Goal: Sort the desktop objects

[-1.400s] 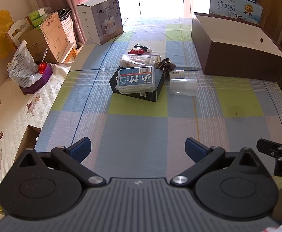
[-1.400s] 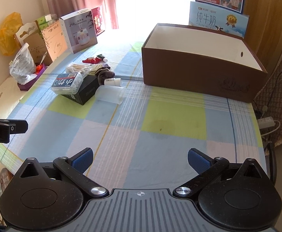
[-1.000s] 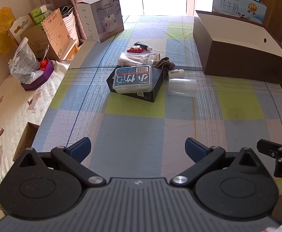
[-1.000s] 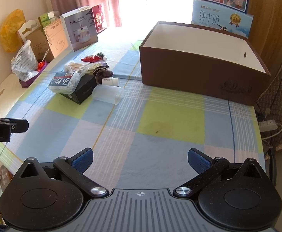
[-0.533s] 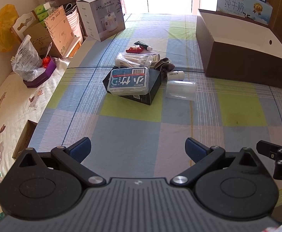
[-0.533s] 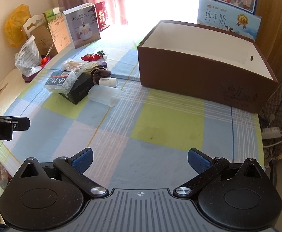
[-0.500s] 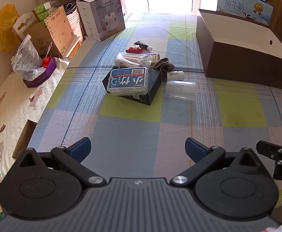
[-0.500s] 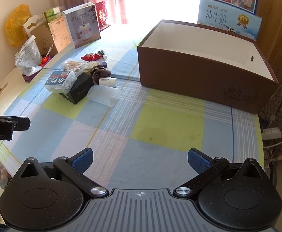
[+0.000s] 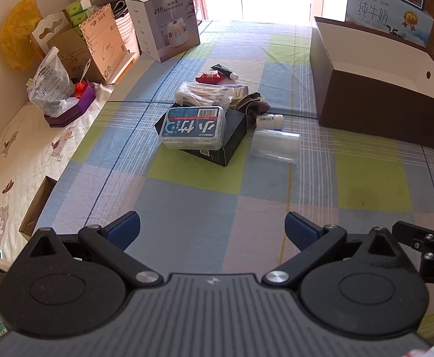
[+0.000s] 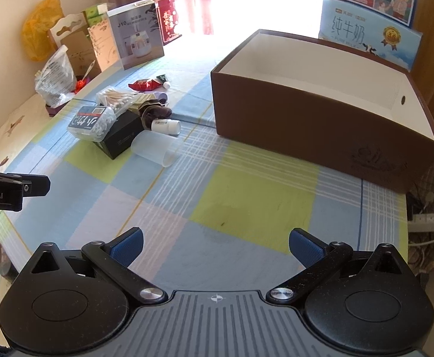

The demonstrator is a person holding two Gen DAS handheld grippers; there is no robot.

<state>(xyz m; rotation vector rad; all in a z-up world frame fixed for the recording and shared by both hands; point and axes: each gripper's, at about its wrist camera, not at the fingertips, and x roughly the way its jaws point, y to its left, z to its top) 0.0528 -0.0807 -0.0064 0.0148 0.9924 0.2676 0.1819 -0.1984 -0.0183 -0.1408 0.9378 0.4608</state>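
**Both grippers wide open, hovering short of the clutter pile**

Left gripper point(image 9: 212, 229): jaws spread wide, nothing between them, over the checked tablecloth point(image 9: 187, 205) w/ the pile ahead. Right gripper point(image 10: 216, 245): same, jaws fully apart, empty, over the cloth nearer the brown box point(image 10: 321, 125).

Pile sits mid-table, left of the brown box and apart from it. Clear blue-label case point(image 9: 193, 128) w/ large white characters and a barcode strip lies on top of a black box point(image 9: 226, 142). Just right of that, a frosted plastic cup point(image 9: 275, 147) on its side. Behind the cup, a small white bottle point(image 9: 269, 121) lying down, label too small to read. Dark brown cloth point(image 9: 254, 106) beside it. Bag of cotton swabs point(image 9: 202, 95) behind the black box. Farther back, a red packet point(image 9: 209, 76) and a dark tube w/ white cap point(image 9: 224, 71).

Brown box is open-topped, white inside, faint emblem on its front wall.

Readable text: white carton point(image 9: 165, 34) says "J10 HUMIDIFIER"; blue carton point(image 10: 365, 40) behind the brown box has Chinese characters and "PURE MILK"; poster above it shows "1955". Left gripper's body, seen from right wrist view, reads "obot.AI".
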